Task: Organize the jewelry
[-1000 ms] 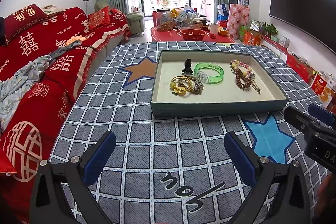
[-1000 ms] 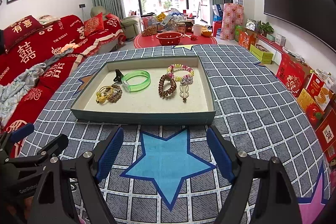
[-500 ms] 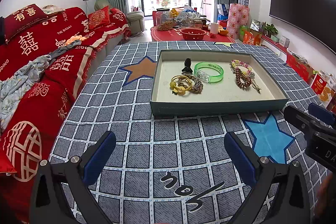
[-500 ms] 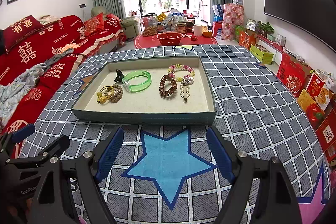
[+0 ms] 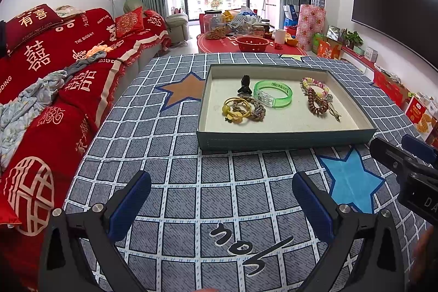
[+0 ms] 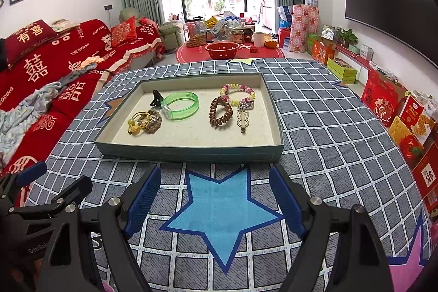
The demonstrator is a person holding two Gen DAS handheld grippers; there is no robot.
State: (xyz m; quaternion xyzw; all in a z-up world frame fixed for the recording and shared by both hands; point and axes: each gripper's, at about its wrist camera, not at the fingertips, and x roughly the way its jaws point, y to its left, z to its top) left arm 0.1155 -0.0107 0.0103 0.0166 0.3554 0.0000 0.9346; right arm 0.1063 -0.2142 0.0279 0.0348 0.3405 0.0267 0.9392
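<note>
Right wrist view shows the bench [image 6: 342,127], under a checked star cloth, carrying a shallow tray [image 6: 189,152] with its long axis across the view. All the jewelry lies inside: green bangle [image 6: 180,105] near centre, brown coil bracelet [image 6: 220,112] at 3 o'clock of it, pastel bead bracelet [image 6: 238,90] at 1, yellow-and-brown bracelets [image 6: 144,122] overlapping at 8, rabbit clip [image 6: 242,123] pointing toward 6, black clip [image 6: 156,98] smallest. Gathered so, this fits either sorted or awaiting sorting. Left gripper [image 5: 221,199] and right gripper [image 6: 215,193] hover short of the tray, jaws wide, holding nothing.
</note>
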